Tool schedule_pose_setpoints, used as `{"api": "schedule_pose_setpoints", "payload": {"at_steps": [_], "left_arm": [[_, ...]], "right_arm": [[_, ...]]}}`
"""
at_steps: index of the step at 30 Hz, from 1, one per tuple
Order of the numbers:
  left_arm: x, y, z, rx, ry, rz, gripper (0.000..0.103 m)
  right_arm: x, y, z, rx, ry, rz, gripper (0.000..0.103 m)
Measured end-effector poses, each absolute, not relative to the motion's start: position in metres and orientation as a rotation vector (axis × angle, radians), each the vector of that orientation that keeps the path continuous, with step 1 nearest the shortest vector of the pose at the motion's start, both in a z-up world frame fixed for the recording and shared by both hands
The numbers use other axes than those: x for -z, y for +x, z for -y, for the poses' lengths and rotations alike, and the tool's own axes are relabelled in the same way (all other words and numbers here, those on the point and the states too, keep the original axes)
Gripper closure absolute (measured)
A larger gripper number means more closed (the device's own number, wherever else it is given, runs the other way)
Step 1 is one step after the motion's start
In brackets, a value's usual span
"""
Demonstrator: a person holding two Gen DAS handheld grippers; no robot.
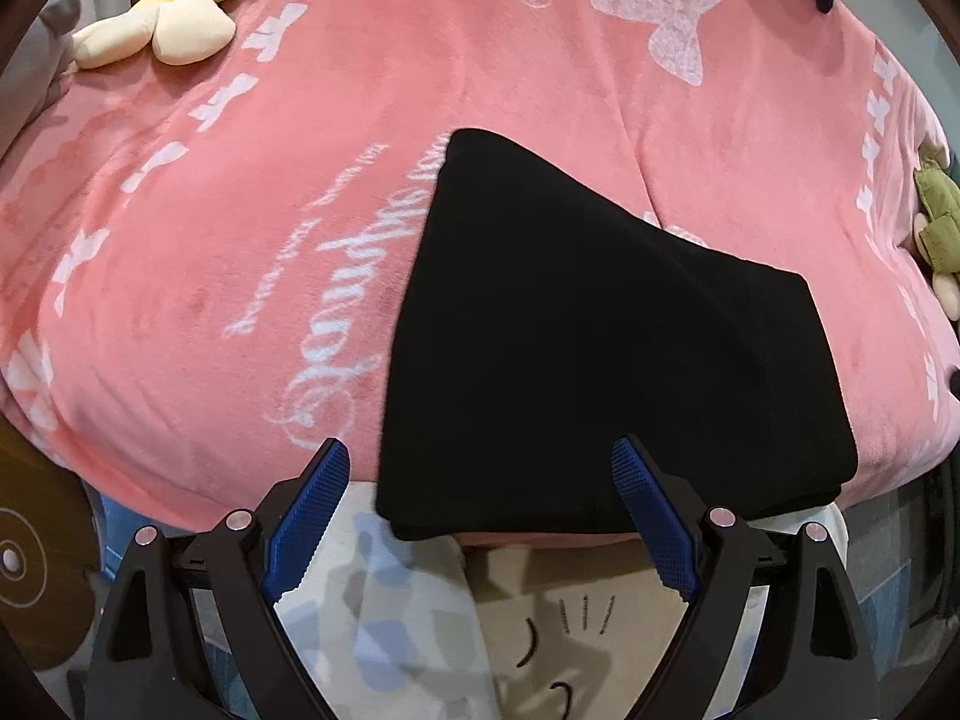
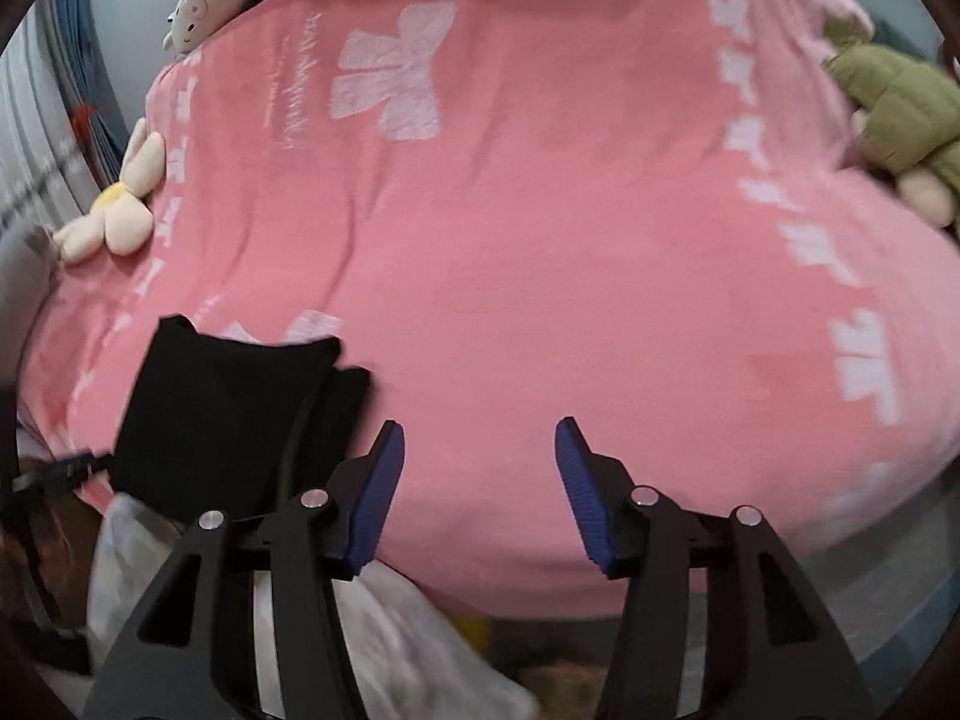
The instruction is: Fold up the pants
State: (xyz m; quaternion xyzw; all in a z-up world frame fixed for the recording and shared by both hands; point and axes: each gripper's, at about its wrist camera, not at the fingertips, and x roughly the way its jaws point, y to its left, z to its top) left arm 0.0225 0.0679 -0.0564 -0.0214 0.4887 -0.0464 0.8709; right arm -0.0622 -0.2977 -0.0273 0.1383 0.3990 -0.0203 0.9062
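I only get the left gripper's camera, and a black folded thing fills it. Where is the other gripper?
Observer: The right gripper hangs open over bare pink blanket, to the right of the black pants, touching nothing.
Operator: Is the fold tidy on that side?
Observer: Not quite: there, a lower layer of the pants sticks out past the top layer.
Operator: Any toys I can't see?
Observer: Yes, a white plush cow lies at the blanket's far edge.
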Motion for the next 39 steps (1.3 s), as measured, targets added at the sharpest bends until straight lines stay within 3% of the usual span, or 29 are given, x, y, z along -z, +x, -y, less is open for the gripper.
{"api": "schedule_pose_setpoints", "payload": {"at_steps": [11, 22, 35, 39], "left_arm": [[0.053, 0.011, -0.011, 0.162, 0.01, -1.059, 0.016], [0.053, 0.008, -0.038, 0.123, -0.027, -1.037, 0.016], [0.067, 0.021, -0.064, 0.109, -0.085, -1.033, 0.016], [0.068, 0.026, -0.062, 0.102, -0.048, -1.023, 0.016]], "right_arm": [[0.063, -0.101, 0.3, 0.036, 0.44, -0.833, 0.052], [0.057, -0.084, 0.258, 0.031, 0.379, -0.84, 0.051], [0.094, -0.028, 0.154, -0.168, 0.438, -0.936, 0.052], [0.099, -0.018, 0.138, -0.173, 0.374, -0.965, 0.075]]}}
